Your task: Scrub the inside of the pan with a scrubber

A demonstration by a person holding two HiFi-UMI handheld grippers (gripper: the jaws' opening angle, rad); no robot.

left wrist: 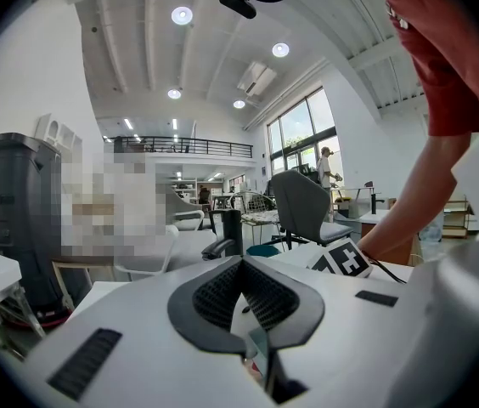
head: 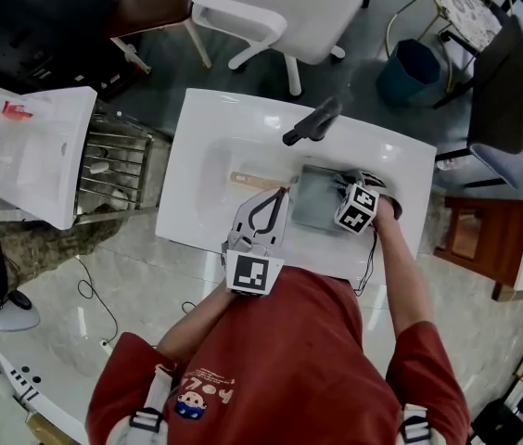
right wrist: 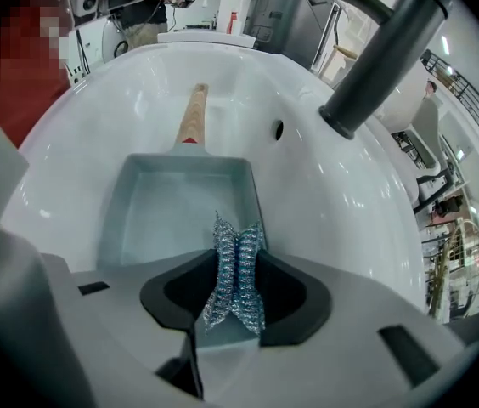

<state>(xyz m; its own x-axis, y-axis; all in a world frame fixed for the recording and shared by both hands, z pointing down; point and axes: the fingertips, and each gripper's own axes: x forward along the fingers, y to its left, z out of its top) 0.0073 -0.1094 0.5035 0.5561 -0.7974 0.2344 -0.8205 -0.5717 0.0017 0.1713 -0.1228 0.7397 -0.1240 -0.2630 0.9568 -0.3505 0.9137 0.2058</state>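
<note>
A square grey-blue pan [head: 312, 202] with a wooden handle [head: 256, 181] lies in the white sink [head: 208, 160]. My right gripper [head: 338, 193] hangs over the pan's right part, shut on a silvery steel-wool scrubber [right wrist: 235, 274]. In the right gripper view the scrubber sits just above the near edge of the pan [right wrist: 176, 206], whose handle [right wrist: 193, 113] points away. My left gripper [head: 280, 195] rests at the sink's front edge beside the pan, shut with nothing between its pads [left wrist: 241, 266]; its view tilts up at the room.
A black tap [head: 312, 121] reaches over the sink from the back, seen as a dark spout [right wrist: 384, 49] in the right gripper view. A wire dish rack [head: 113, 165] and white counter [head: 39, 146] stand left. A white chair [head: 280, 7], blue bin [head: 410, 68] and wooden stool [head: 473, 235] surround the sink.
</note>
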